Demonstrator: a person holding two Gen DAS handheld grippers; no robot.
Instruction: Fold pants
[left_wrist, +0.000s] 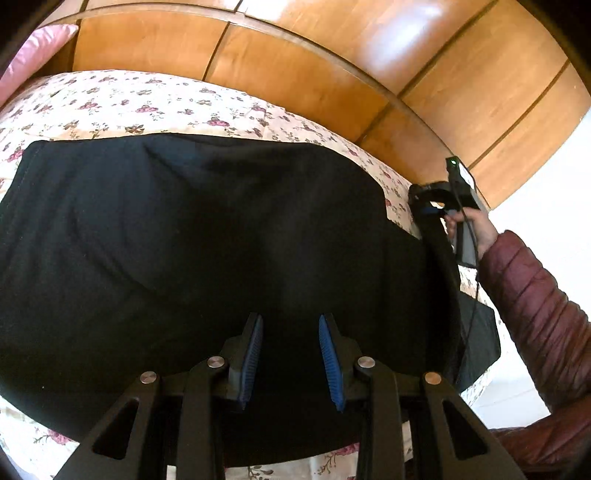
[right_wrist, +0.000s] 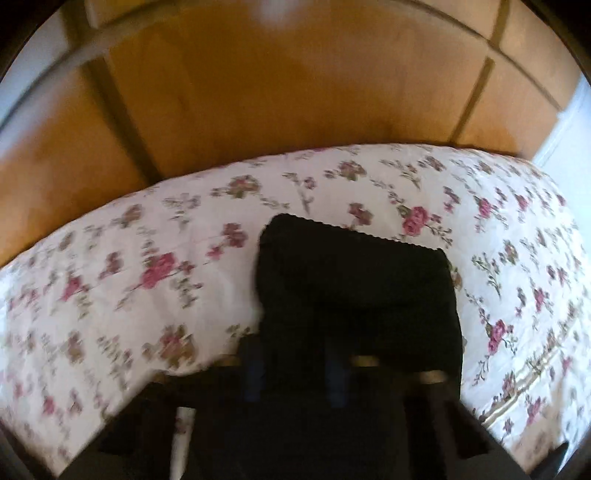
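The left hand-held gripper (left_wrist: 291, 360) hovers low over the black pants (left_wrist: 207, 251) with its blue pads (left_wrist: 330, 363) set apart and nothing between them, so the wide spread of cloth on the bed (left_wrist: 122, 105) is pinned by nothing on this side. The right hand-held gripper (left_wrist: 430, 206), seen from the left wrist view, is raised off the far right edge of the bed with a narrow strip of the pants hanging taut from it; it appears clamped on that end, though in its own blurred view (right_wrist: 295, 384) the dark cloth hides the fingers and I cannot tell how much it has pinched. The risk, as I judge it, lies there: a shallow bite on stretchy fabric could slip as the end is carried across, dropping it short. With the left side unweighted, the pull may also drag the whole garment over the floral bedspread, skewing the fold or bunching wrinkles under it.
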